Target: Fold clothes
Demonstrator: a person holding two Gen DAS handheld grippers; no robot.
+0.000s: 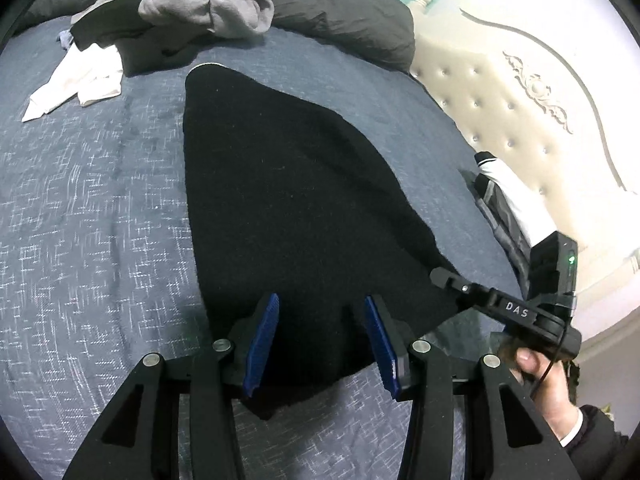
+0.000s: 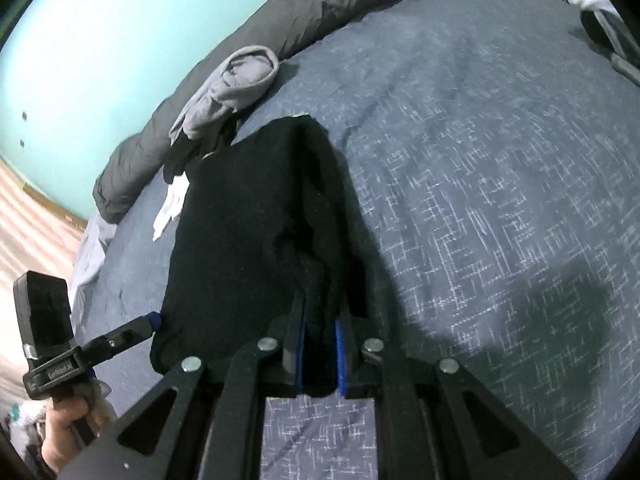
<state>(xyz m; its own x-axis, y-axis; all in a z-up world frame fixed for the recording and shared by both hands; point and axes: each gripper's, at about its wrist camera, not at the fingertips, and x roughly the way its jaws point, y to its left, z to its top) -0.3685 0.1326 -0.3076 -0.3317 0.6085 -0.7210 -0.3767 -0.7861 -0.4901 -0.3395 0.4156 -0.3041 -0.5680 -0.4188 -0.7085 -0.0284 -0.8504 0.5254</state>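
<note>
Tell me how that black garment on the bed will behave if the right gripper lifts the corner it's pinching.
The black garment will probably drape limp: it lies flat on the bedcover and bunches where the right gripper pinches it. It looks fuzzy, so likely grippy rather than slippery. The open left gripper isn't holding, so the rest would likely drag.

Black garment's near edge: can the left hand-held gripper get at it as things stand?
Probably yes. The left hand-held gripper is open, its blue pads right over the near edge of the black garment, nothing between. The right hand-held gripper already pinches another corner, clear of it.
</note>
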